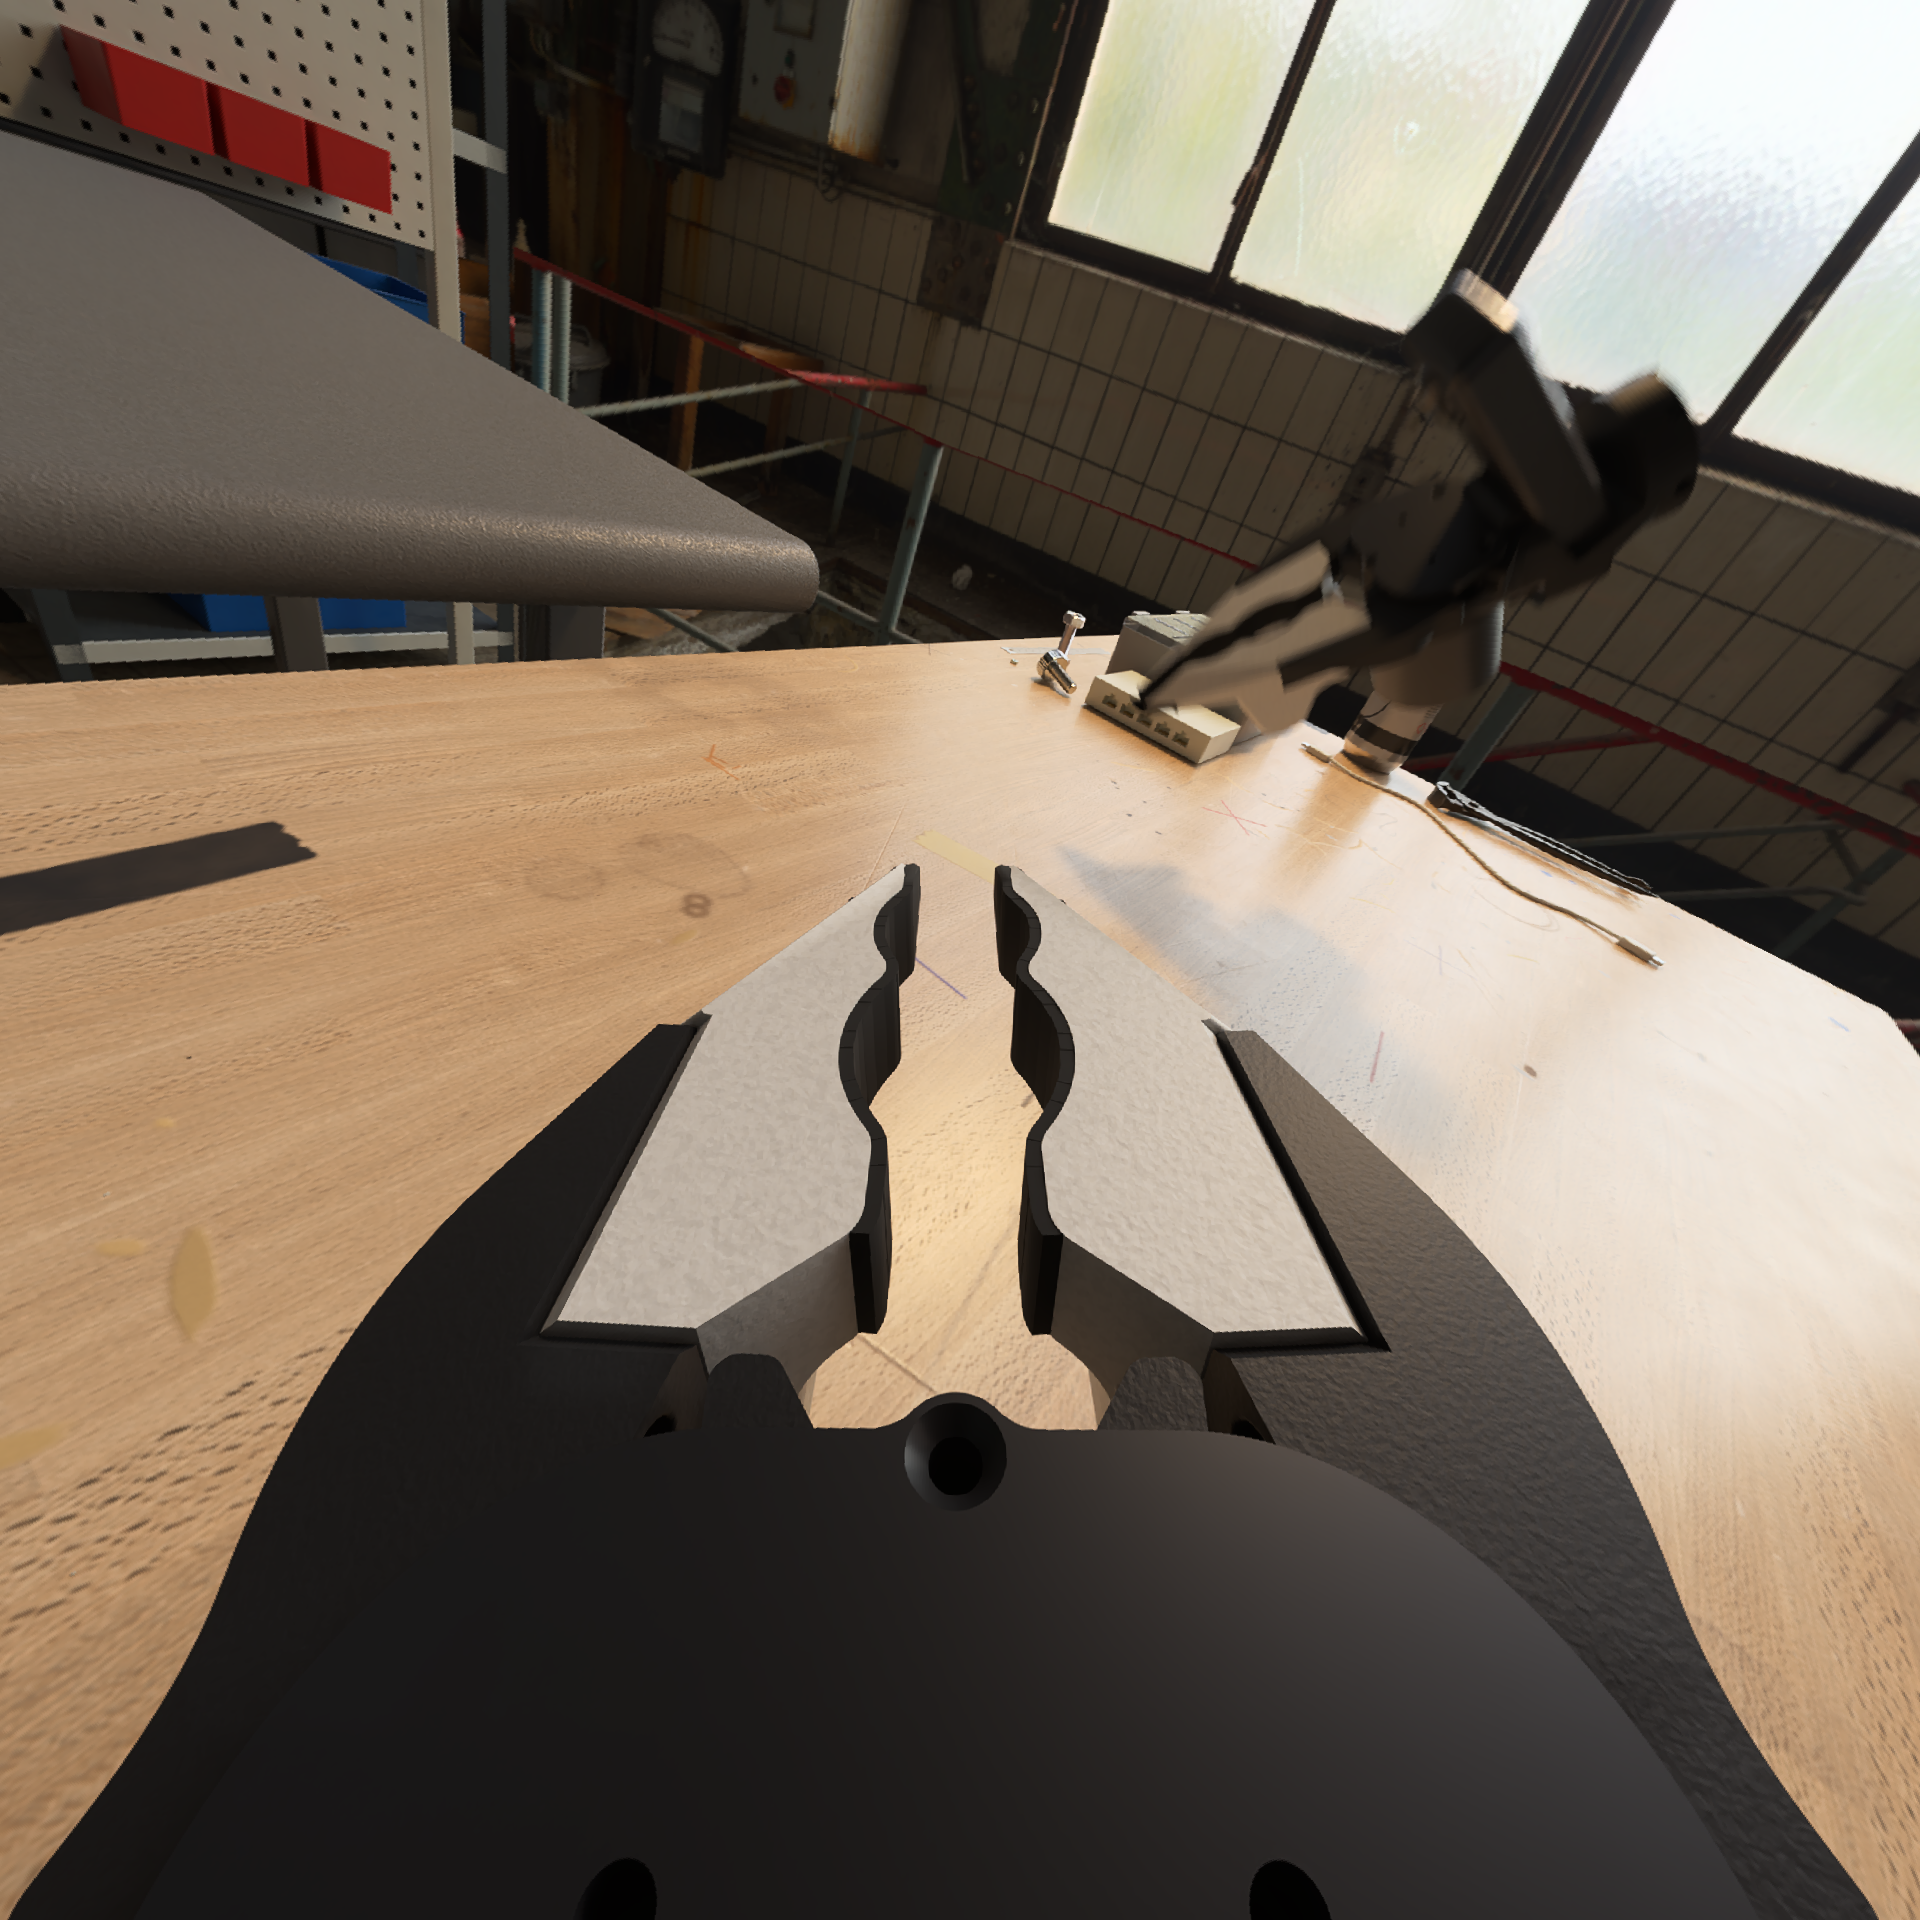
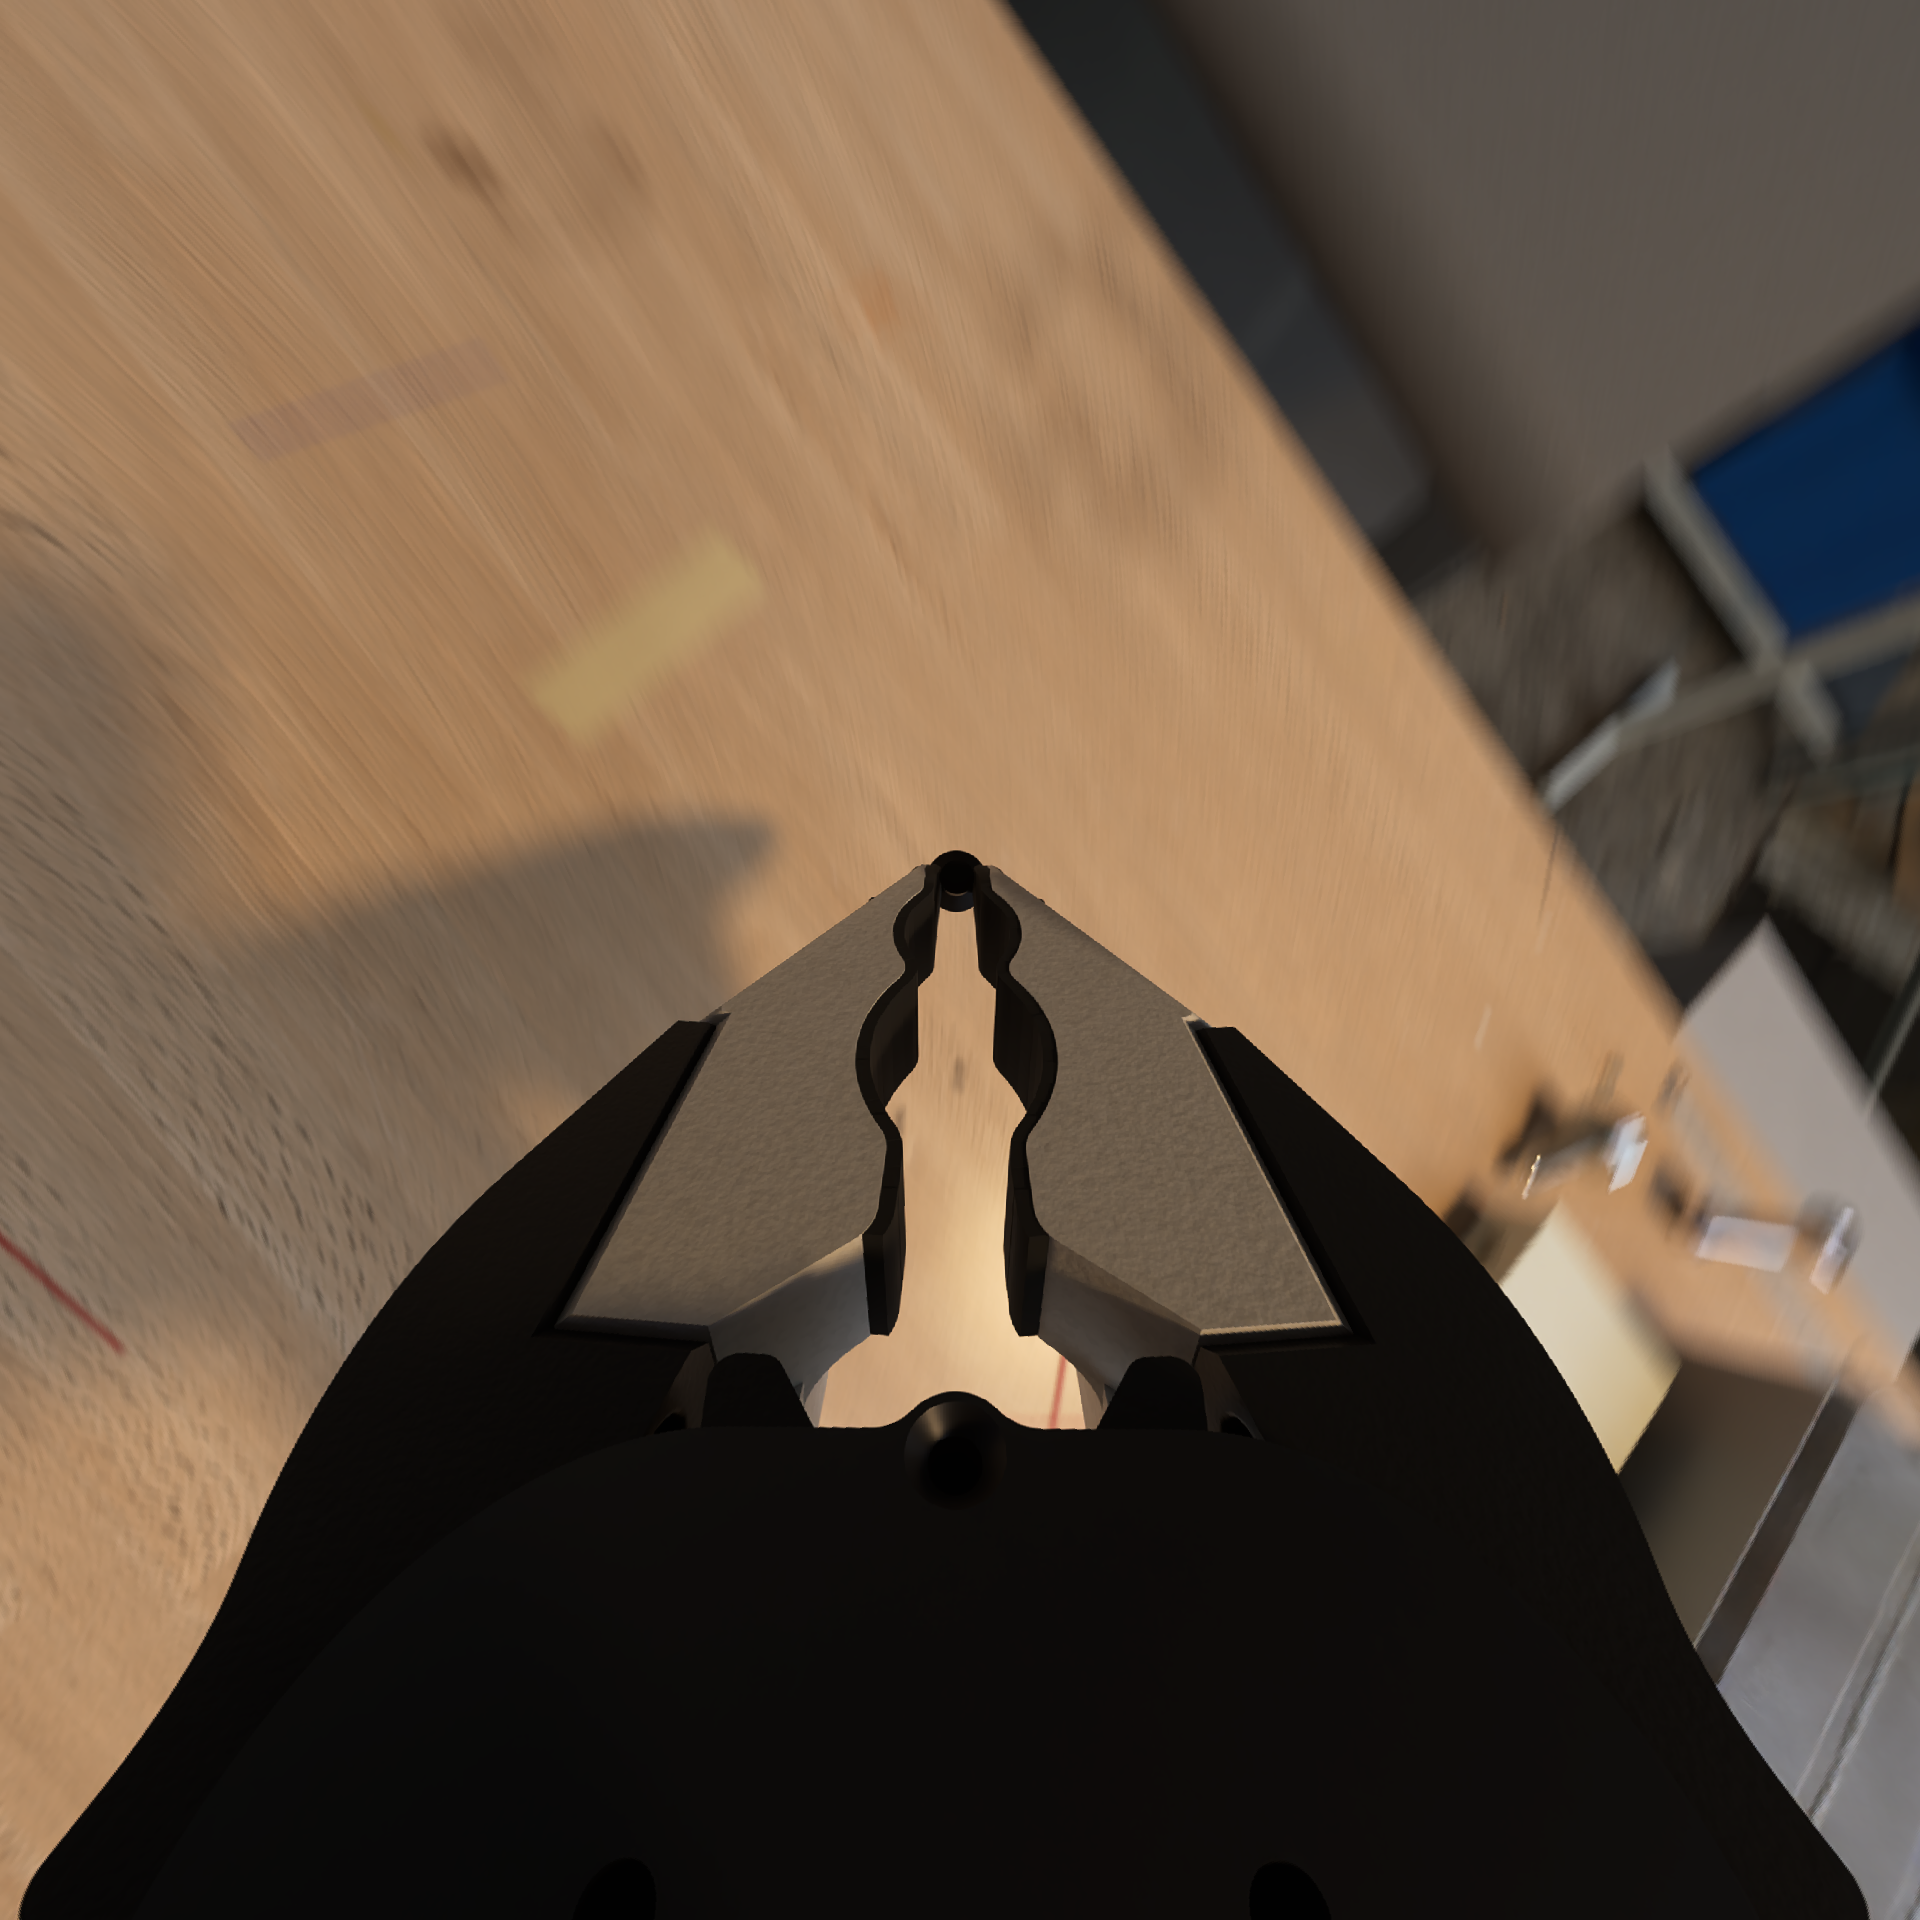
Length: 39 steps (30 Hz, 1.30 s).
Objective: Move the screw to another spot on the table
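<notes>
Where the right gripper (image 2: 956, 885) closes its pale, rough-faced fingers, it pinches a screw (image 2: 956, 871) at the very tips: small, black and round, seen end-on with a hole in its middle, above the wooden table (image 2: 520, 312). The left gripper (image 1: 956, 883) stands slightly apart, holding nothing. A beige block (image 1: 1164, 722) lies far across the table, two silver bolts (image 1: 1058, 665) just beside it. Well beyond the block, red bins (image 1: 260, 130) hang on a pegboard (image 1: 312, 52); their contents are hidden.
</notes>
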Available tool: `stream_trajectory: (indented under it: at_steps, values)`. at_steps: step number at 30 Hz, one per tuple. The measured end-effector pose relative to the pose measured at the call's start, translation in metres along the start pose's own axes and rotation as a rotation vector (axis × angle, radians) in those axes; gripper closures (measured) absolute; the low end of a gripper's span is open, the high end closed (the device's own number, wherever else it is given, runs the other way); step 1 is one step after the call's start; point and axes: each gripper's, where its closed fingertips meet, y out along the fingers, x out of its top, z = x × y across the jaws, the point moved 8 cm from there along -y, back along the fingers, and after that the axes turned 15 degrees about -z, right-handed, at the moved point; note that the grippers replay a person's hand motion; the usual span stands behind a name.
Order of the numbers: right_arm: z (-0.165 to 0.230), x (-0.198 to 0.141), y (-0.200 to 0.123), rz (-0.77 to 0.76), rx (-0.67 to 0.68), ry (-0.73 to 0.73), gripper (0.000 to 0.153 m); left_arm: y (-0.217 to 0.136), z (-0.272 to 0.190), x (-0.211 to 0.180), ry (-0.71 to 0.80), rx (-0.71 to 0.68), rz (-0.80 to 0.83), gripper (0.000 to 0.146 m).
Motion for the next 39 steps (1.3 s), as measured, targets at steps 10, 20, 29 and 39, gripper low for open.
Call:
stream_trajectory:
  at_steps: [10,20,29,39]
  values:
    - [0.05,0.174,0.224,-0.053,0.794,-0.334,0.147,-0.005,-0.001,0.002,0.041,0.037,-0.02,0.132]
    - [0.065,0.168,0.316,0.154,1.01,-0.123,0.147,-0.01,-0.004,0.002,0.027,0.006,-0.023,0.132]
    - [0.066,0.16,0.314,0.153,1.045,-0.092,0.147,-0.008,-0.006,0.0,0.035,-0.012,0.005,0.132]
    - [0.069,0.162,0.315,0.101,1.035,-0.185,0.147,-0.007,-0.005,0.0,0.025,-0.009,0.009,0.132]
